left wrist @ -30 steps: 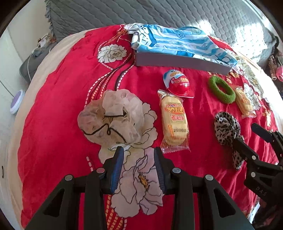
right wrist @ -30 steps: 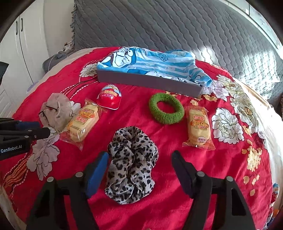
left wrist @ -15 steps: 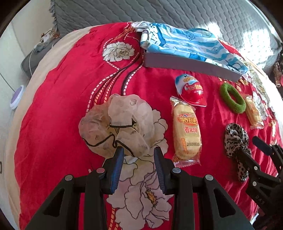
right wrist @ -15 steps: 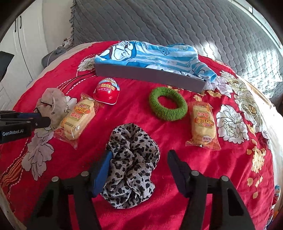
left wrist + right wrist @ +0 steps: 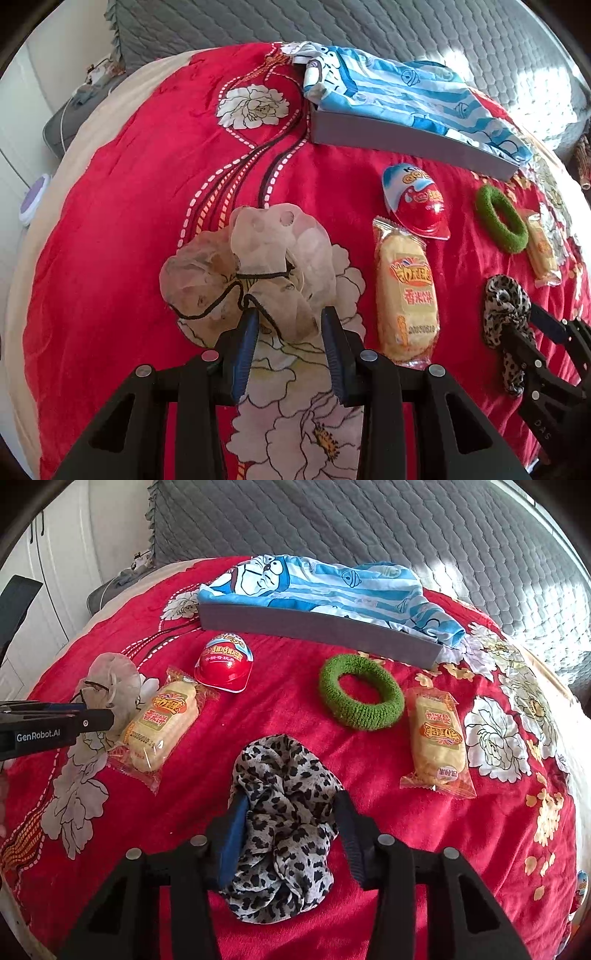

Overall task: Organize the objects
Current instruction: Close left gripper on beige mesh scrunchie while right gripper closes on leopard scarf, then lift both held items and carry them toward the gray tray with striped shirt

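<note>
My left gripper (image 5: 290, 319) is open, its fingertips straddling the near edge of a beige sheer scrunchie (image 5: 247, 273) on the red bedspread. My right gripper (image 5: 290, 805) is open with a leopard-print scrunchie (image 5: 284, 805) between its fingers, the jaws close on both sides of it. A green scrunchie (image 5: 360, 698), two yellow snack packs (image 5: 164, 723) (image 5: 437, 734) and a red egg-shaped toy pack (image 5: 224, 661) lie around. A grey box (image 5: 321, 627) lined with blue cartoon cloth stands at the back.
The red floral bedspread (image 5: 129, 206) covers a bed with a grey quilted headboard (image 5: 369, 524) behind. White cupboards (image 5: 48, 572) stand at the left. The bed edge drops off at left and right.
Both grippers moved forward. The left reached the beige scrunchie's edge. The right narrowed its jaws around the leopard scrunchie.
</note>
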Demonstrator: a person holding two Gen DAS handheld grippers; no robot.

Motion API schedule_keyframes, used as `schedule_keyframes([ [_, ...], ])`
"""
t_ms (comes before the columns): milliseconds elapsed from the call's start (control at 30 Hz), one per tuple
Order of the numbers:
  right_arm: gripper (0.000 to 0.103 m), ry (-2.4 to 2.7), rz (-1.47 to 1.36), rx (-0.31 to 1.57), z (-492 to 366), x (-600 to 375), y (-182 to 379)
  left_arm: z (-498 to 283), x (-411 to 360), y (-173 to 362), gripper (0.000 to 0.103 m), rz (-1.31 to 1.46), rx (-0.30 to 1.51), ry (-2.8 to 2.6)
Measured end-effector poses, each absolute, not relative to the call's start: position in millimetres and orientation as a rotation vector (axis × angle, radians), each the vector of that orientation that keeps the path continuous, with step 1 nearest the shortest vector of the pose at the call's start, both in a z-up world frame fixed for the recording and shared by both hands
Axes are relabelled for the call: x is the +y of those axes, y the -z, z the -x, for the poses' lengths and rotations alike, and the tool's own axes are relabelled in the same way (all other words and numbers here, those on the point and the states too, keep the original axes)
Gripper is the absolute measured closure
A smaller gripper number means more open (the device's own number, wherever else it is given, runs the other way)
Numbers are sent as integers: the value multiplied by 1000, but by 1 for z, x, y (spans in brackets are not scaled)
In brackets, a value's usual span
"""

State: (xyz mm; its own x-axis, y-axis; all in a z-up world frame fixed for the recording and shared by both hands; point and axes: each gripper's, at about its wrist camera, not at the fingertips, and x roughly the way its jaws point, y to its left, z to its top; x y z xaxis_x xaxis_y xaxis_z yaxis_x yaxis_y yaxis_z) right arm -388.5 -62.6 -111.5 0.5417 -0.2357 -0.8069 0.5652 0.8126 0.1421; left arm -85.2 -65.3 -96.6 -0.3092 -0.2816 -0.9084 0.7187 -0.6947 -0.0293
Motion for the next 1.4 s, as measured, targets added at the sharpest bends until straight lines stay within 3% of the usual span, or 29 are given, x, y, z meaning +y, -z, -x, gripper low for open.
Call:
schedule_keyframes([
  [900, 74, 469, -434, 904, 381, -70, 118, 96, -78, 108, 86, -1281, 636, 2003],
  [1400, 82, 458, -440, 903, 383, -71, 117, 96, -74, 105, 92, -1266, 657, 2001],
])
